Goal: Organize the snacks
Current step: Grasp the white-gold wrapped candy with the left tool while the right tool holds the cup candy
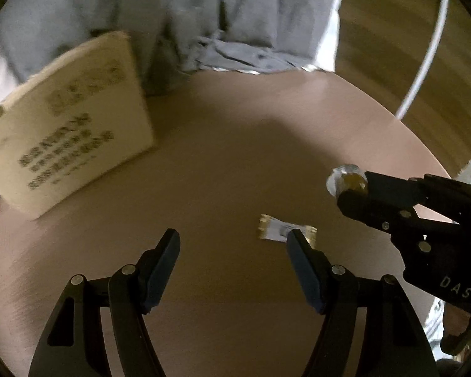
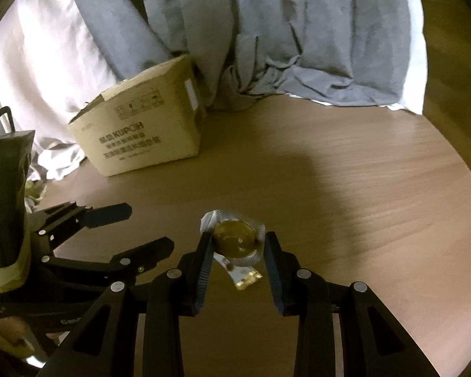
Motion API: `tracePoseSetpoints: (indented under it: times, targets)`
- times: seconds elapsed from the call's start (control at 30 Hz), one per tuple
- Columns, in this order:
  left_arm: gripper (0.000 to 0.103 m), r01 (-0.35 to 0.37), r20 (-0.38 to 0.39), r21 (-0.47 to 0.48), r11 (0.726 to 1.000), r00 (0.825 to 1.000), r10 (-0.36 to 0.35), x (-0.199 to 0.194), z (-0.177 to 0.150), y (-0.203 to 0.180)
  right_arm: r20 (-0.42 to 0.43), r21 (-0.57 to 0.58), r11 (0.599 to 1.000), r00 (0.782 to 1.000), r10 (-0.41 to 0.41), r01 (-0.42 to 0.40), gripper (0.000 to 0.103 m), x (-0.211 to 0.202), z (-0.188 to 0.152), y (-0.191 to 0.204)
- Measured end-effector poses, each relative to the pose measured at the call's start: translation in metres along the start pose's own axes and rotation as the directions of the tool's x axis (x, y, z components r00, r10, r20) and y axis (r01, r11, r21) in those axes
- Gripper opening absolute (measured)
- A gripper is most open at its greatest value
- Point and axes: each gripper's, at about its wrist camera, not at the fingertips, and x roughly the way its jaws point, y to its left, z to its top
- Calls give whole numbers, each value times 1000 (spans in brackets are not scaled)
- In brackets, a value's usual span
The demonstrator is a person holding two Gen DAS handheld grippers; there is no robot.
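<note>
My right gripper point(image 2: 237, 240) is shut on a small round snack cup point(image 2: 235, 238) with a clear foil-edged wrapper, held above the round wooden table point(image 2: 361, 188). The left wrist view shows the same gripper point(image 1: 350, 185) and cup point(image 1: 345, 177) at the right. A flat white and gold snack packet point(image 1: 274, 231) lies on the table just beyond my left gripper's right finger; it also shows under the cup in the right wrist view point(image 2: 243, 275). My left gripper point(image 1: 232, 235) is open and empty, low over the table point(image 1: 223, 157); it shows at the left in the right wrist view point(image 2: 147, 229).
A cardboard box point(image 1: 69, 132) with printed text stands on the table's far left side, its top flaps open point(image 2: 141, 135). Grey and white bedding point(image 2: 267, 47) hangs behind the table. A white cable point(image 1: 424, 62) runs past the right edge. A dark bag point(image 2: 6, 194) stands at the left.
</note>
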Motion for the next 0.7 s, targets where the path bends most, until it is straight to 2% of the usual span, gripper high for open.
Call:
tracePoseSetpoints:
  times: [0.17, 0.3, 0.4, 0.47, 0.6, 0.7]
  targets:
    - [70, 78, -70, -11, 997, 994, -79, 21, 0, -17, -1, 42, 997, 998, -59, 59, 34, -7, -14, -14]
    - [70, 82, -86, -117, 990, 992, -92, 33, 4, -23, 1, 74, 989, 992, -126, 125, 34, -11, -26, -24]
    - [69, 22, -70, -195, 981, 997, -36, 37, 9, -30, 4, 103, 982, 988, -157, 155, 34, -12, -34, -33]
    - [64, -15, -71, -235, 972, 997, -2, 42, 11, -36, 5, 125, 979, 987, -161, 159, 34, -12, -37, -40]
    - [54, -69, -100, -323, 944, 994, 39, 56, 11, -41, 17, 149, 976, 987, -162, 158, 34, -12, -38, -49]
    - [51, -102, -129, -360, 927, 990, 59, 65, 10, -45, 20, 144, 975, 985, -172, 168, 34, -11, -36, -53]
